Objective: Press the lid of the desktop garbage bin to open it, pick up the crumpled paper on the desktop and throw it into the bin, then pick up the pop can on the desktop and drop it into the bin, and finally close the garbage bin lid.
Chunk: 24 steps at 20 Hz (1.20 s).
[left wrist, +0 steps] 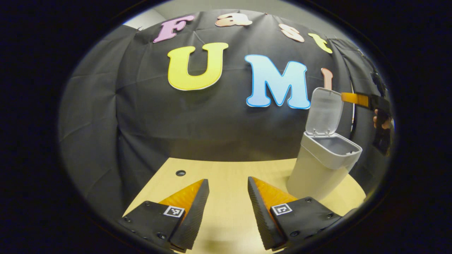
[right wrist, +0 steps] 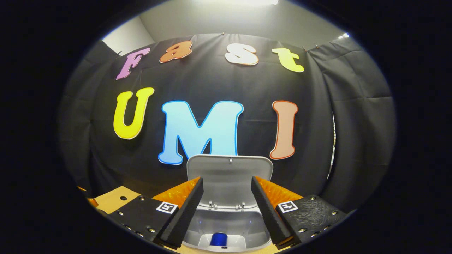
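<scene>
The pale grey desktop bin (left wrist: 312,173) stands on the right of the wooden table, with its lid (left wrist: 325,111) swung upright. My left gripper (left wrist: 227,180) hovers open over bare tabletop to the left of the bin, holding nothing. In the left gripper view my right gripper (left wrist: 349,97) is at the lid's top edge, held by a hand (left wrist: 383,121). In the right gripper view my right gripper (right wrist: 226,179) stands open above the bin's mouth (right wrist: 226,220), facing the raised lid (right wrist: 229,169). A blue object (right wrist: 219,239), probably the pop can, lies at the bottom inside the bin.
The light wooden table (left wrist: 226,218) has a small round hole (left wrist: 180,173) near its back left edge. Black cloth walls close in behind and on both sides. The bin stands close to the table's right edge.
</scene>
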### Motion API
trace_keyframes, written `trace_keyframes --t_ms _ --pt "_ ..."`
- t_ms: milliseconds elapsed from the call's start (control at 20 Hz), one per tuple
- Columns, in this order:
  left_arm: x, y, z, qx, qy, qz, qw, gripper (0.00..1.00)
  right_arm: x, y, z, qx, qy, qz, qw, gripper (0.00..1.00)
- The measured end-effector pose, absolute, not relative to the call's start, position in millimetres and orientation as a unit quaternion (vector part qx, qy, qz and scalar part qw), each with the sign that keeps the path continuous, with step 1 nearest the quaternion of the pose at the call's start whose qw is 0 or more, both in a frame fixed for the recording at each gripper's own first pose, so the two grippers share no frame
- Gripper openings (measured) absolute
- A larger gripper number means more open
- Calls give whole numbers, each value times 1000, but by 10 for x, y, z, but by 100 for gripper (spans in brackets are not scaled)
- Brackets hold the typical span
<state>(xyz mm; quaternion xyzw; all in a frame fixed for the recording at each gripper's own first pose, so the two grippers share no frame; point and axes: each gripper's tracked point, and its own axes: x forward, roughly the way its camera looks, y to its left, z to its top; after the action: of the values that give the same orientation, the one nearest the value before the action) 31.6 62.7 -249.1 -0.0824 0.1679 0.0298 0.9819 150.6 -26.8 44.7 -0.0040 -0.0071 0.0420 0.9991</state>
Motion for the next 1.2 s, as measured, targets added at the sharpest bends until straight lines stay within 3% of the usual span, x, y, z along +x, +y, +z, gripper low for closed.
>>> trace_keyframes --t_ms 100,800,850,900,950,1200 --pt "305 612 -2510 -86 170 31 981 75 1545 -315 619 4 -26 37 999 88" --pt "254 575 -2582 -110 189 49 975 78 2025 -525 1626 -1 -128 25 991 88" --pt "249 578 -2588 -111 190 51 974 78 2069 -512 1667 0 -132 27 991 87" --pt "249 588 -2592 -111 191 54 974 71 2108 -490 1691 1 -136 28 990 87" --pt "244 596 -2599 -111 193 57 973 75 2162 -471 1712 2 -139 31 990 87" --pt "207 681 -2642 -115 200 72 970 73 2402 -305 1635 3 -134 43 990 87"
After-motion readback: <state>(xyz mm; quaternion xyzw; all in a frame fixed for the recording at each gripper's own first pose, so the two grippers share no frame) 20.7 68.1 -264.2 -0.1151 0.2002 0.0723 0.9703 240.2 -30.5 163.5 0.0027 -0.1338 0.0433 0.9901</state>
